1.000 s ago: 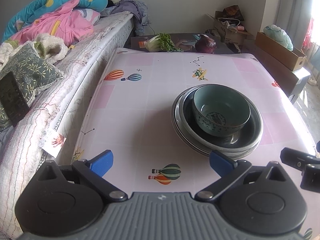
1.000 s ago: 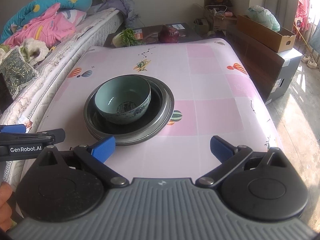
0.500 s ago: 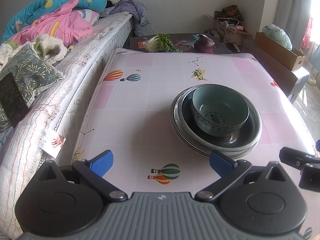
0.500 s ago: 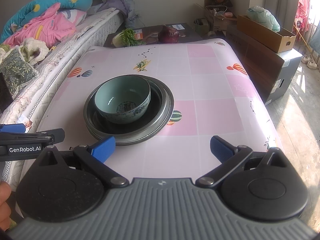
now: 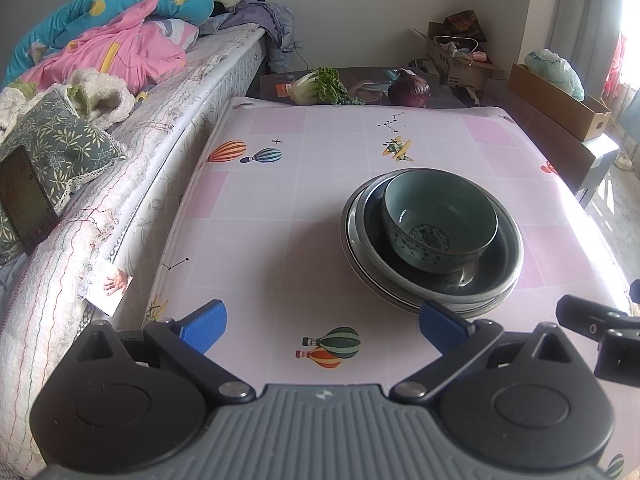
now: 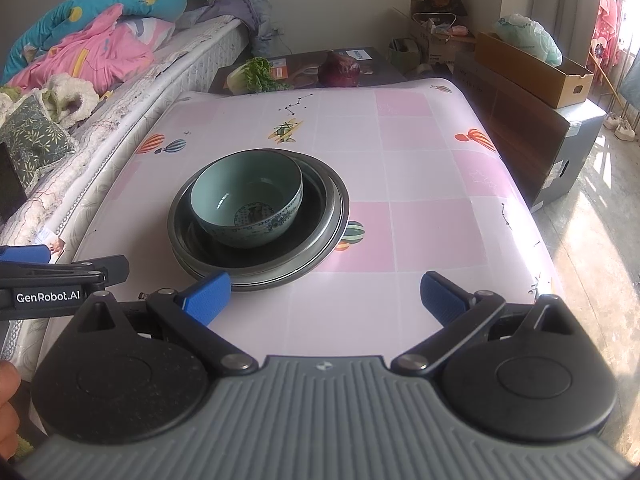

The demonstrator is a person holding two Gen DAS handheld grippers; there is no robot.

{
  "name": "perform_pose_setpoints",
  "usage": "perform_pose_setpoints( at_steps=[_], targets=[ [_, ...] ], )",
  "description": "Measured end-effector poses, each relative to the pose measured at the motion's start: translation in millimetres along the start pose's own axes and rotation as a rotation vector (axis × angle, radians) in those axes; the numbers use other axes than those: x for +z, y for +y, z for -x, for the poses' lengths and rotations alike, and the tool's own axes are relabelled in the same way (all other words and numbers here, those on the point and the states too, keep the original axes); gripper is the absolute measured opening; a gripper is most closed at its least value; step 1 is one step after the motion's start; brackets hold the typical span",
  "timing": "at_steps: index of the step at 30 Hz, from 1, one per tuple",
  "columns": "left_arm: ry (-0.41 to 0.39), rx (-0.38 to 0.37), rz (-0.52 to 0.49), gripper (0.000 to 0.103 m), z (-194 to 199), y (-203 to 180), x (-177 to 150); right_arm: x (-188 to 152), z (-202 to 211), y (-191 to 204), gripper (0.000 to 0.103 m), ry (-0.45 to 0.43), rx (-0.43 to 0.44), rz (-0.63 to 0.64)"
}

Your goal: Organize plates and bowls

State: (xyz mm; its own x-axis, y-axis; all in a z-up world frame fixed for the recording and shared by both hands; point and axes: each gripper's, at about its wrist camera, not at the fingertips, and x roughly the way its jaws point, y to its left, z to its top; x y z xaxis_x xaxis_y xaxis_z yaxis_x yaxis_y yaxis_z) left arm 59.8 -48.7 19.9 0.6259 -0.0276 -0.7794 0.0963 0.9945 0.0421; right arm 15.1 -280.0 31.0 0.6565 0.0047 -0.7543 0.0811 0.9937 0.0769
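A glossy glazed ceramic bowl sits in shiny metal plates on a smooth, slightly sheeny plastic tablecloth.

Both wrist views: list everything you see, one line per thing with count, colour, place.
bowl: one, pale green, inside the stacked plates.
plates: stacked, count unclear, grey metal, table centre.
table: one, pink balloon-print cloth.
bed: one, white, left of table, bedding piled on top.
leafy vegetable: one, green, beyond table.
red cabbage: one, purple, beyond table.
cardboard box: one, brown, right.
left gripper: open, empty.
right gripper: open, empty.
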Motion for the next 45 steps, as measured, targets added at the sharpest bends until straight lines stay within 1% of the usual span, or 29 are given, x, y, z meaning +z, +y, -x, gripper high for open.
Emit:
perform_pose_setpoints(
  at_steps=[45],
  targets=[
    [0.003,0.001,0.0,0.103,-1.5,1.1,-0.2,-2.1,-6.0,5.8,0.102,0.004,0.017,-0.002]
  ],
)
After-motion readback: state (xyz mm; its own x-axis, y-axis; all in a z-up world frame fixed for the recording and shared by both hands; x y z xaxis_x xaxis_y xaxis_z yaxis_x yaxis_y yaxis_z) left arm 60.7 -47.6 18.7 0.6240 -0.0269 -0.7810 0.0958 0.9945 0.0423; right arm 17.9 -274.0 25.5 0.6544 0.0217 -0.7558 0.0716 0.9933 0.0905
